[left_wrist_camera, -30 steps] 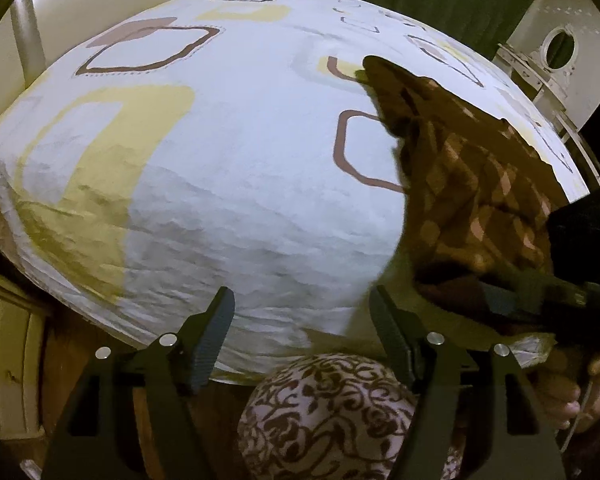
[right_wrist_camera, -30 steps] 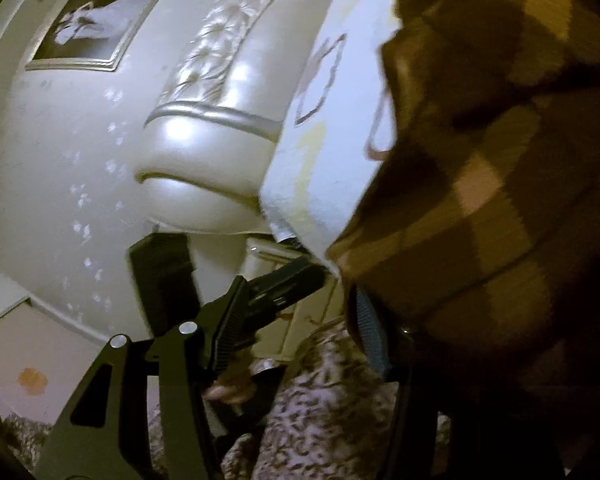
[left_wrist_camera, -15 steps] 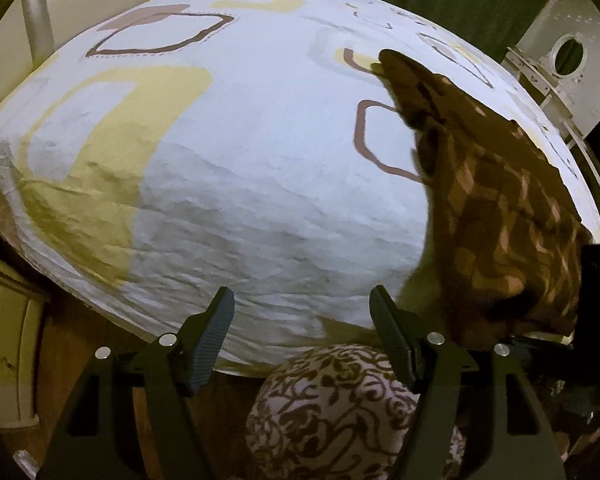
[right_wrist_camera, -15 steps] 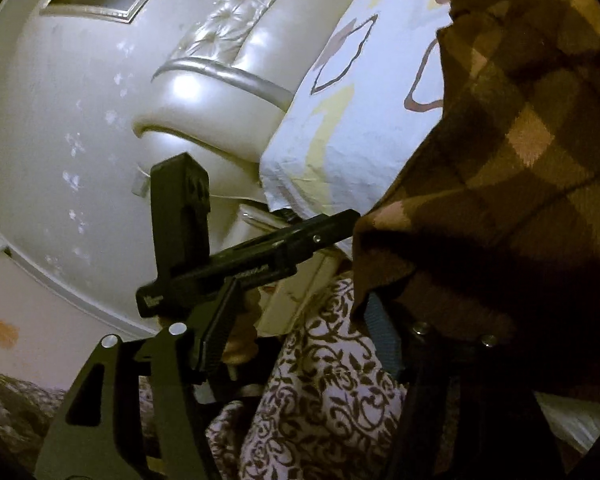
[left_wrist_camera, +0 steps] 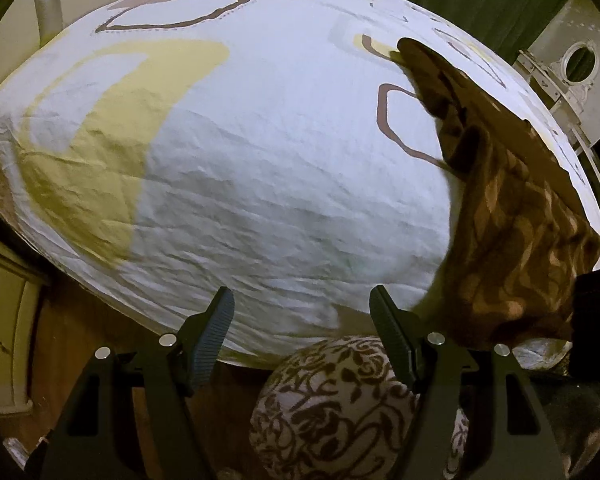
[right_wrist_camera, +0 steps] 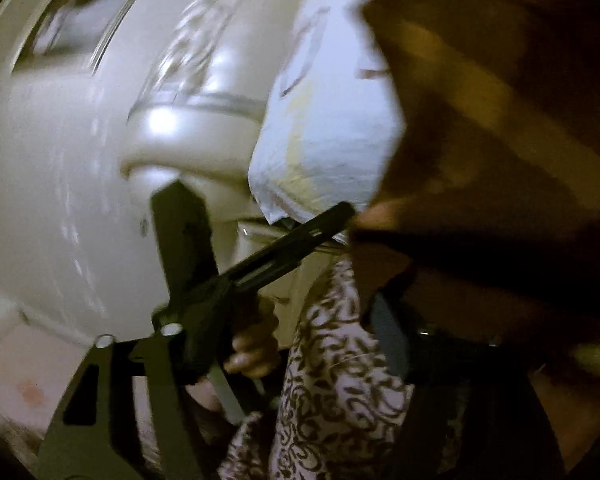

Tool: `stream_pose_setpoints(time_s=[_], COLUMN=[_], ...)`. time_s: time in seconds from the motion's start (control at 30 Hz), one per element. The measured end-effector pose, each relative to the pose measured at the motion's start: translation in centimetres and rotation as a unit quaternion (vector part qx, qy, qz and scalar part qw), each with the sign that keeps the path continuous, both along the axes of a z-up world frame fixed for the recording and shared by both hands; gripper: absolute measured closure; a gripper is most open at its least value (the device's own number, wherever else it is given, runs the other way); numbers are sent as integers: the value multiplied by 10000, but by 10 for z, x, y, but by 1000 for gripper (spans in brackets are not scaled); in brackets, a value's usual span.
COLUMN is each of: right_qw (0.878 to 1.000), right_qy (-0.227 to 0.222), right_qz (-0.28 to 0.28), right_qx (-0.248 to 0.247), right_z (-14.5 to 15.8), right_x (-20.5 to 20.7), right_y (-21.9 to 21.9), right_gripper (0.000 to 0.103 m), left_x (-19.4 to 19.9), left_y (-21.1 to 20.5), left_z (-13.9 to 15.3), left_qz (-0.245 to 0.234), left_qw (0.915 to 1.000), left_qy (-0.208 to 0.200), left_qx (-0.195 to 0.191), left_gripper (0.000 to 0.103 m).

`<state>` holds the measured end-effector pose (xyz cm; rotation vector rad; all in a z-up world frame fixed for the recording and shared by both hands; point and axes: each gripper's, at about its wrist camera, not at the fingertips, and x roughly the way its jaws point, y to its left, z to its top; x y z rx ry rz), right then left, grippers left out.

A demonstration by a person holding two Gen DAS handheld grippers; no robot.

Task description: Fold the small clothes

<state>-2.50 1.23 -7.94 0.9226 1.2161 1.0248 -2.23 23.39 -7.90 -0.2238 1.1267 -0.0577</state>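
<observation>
A brown checked garment (left_wrist_camera: 512, 216) lies on the right side of the bed (left_wrist_camera: 260, 168), hanging over its near edge. My left gripper (left_wrist_camera: 302, 332) is open and empty at the bed's near edge, left of the garment. In the right wrist view the garment (right_wrist_camera: 500, 120) drapes over the right finger and fills the right half of the blurred frame. My right gripper (right_wrist_camera: 284, 328) has its jaws wide apart; its left finger (right_wrist_camera: 168, 344) is bare. The left gripper's body (right_wrist_camera: 236, 276) shows there in a hand.
The bed has a white sheet with yellow and brown shapes. The person's patterned clothing (left_wrist_camera: 332, 404) is just below the grippers. A padded cream headboard (right_wrist_camera: 188, 128) stands at the bed's left end. A white cabinet (left_wrist_camera: 4, 320) stands at the left, a wooden floor beneath.
The garment has shifted right and now hangs over the bed's near right edge. The right gripper has swung with it, blurring its view. The left gripper stayed open and hardly moved.
</observation>
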Motion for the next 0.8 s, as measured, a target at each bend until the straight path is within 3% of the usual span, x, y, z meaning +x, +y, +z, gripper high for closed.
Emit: stream_pose_setpoints(time_s=[0.07, 0.23, 0.4, 0.5, 0.63, 0.73, 0.8], right_qw=[9992, 9971, 9884, 9837, 9923, 9946, 9805], right_qy=[343, 608, 1238, 1460, 819, -308, -1233], right_qz=[-167, -389, -817, -1030, -851, -296, 60], right_qx=[149, 221, 312, 177, -386, -949, -1532], right_z=[-11, -18, -37, -44, -19, 21, 48], right_x=[4, 4, 6, 5, 1, -9, -21], right_y=[-6, -12, -23, -31, -21, 5, 25], right_gripper=[52, 64, 91, 100, 100, 101, 100], left_x=[1, 0, -1, -2, -2, -3, -5], left_y=[0, -3, -5, -5, -3, 0, 2], left_z=[-1, 0, 1, 2, 2, 2, 3], left_qz=[-18, -91, -102, -87, -57, -28, -3], left_qw=[10000, 10000, 9999, 9999, 9999, 10000, 9999], left_qy=[16, -7, -19, -24, -31, -29, -30], left_qx=[-17, -23, -46, -60, -86, -85, -101], left_gripper=[34, 34, 33, 33, 33, 31, 29])
